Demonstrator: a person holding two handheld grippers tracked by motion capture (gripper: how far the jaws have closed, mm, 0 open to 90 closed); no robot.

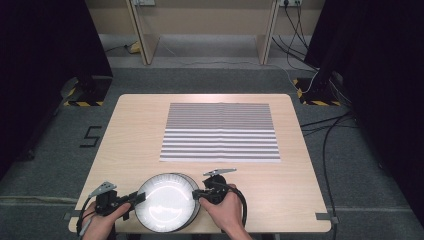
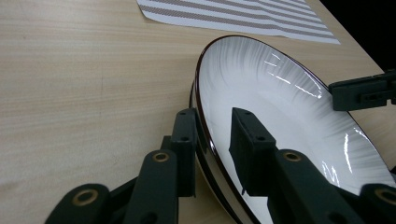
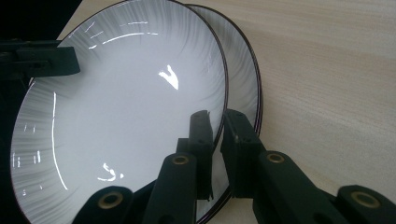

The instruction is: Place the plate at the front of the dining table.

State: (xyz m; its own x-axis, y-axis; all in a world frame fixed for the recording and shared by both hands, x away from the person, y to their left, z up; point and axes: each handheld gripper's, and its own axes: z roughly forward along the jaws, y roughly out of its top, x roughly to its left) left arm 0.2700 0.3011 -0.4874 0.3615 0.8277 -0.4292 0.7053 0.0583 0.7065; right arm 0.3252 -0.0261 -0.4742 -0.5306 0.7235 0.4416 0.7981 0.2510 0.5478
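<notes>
Bottom of the high view, both grippers, left (image 1: 136, 198) and right (image 1: 198, 194), bracket the stacked plates (image 1: 167, 202), the left gripper view has jaws straddling the rim loosely, the right gripper view looks clamped on the top plate (image 3: 116, 116), so grabbed, mat (image 1: 220, 132) bare.

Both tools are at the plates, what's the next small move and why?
Probably close the left tool onto the top plate's rim: its jaws straddle that rim with a gap showing. The right tool already pinches the opposite edge, and a second plate lies underneath.
</notes>
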